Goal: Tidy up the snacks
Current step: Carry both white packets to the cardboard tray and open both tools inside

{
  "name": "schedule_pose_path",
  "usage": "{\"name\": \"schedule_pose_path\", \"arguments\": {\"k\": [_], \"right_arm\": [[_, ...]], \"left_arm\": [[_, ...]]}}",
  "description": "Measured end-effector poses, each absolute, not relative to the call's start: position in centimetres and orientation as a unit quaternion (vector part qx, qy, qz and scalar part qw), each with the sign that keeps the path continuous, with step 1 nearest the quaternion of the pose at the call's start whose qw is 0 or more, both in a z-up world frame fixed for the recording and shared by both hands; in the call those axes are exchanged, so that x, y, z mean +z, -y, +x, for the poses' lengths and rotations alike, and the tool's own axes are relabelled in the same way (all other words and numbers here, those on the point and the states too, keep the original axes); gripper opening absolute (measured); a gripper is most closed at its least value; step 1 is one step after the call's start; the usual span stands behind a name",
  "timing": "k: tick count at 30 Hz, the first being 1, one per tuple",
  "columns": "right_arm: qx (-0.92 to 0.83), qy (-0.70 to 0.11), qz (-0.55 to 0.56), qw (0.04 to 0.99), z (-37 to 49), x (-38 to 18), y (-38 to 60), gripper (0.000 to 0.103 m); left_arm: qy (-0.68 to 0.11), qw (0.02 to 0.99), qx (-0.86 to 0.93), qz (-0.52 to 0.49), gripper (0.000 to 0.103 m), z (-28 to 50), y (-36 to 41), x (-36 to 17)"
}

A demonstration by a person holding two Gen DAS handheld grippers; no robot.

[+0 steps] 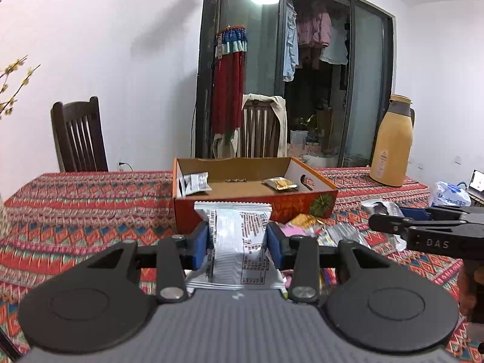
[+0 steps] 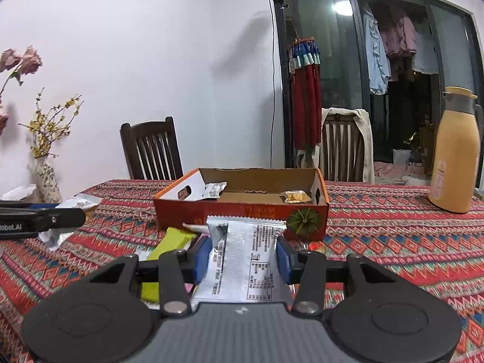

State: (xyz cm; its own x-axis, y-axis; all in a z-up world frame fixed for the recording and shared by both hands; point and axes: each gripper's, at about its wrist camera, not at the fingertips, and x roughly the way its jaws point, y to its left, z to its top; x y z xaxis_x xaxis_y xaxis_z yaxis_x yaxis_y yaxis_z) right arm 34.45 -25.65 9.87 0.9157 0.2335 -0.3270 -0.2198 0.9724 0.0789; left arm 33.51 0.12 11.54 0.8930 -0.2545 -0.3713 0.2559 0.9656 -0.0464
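each hand's tool pinches a silver snack packet of its own: the left tool (image 1: 237,239) has its blue pads pressed into the sides of one silver packet (image 1: 239,236), and the right tool (image 2: 242,257) squeezes a second silver packet (image 2: 245,260) the same way. both packets stand upright between the pads, held above the patterned worktop (image 1: 90,211). the orange cardboard box (image 1: 254,208) sits open just ahead of both tools, with a small silver packet (image 1: 196,181) at its left end and a gold packet (image 1: 279,184) toward its right; the middle of its floor is bare. loose snacks, among them a green packet (image 2: 172,239), lie on the cloth in front of the box.

the step looks like carrying both packets over the near wall and setting them inside. to do it well, lift each packet high enough that its lower crimped edge clears the rim, since a snag would tip the light box or push it back. keep the two tools well apart so they do not bump, aim for the bare middle, and let go only once each packet is low inside, so it lies flat rather than bouncing out.
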Motion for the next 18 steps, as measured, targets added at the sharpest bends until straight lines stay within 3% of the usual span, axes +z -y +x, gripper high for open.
{"name": "schedule_pose_path", "arguments": {"k": [18], "right_arm": [[0.135, -0.142, 0.010, 0.981, 49.9, 13.7, 24.5, 0.045]], "left_arm": [[-0.161, 0.978, -0.127, 0.030, 0.041, 48.9, 2.4, 13.8]]}}
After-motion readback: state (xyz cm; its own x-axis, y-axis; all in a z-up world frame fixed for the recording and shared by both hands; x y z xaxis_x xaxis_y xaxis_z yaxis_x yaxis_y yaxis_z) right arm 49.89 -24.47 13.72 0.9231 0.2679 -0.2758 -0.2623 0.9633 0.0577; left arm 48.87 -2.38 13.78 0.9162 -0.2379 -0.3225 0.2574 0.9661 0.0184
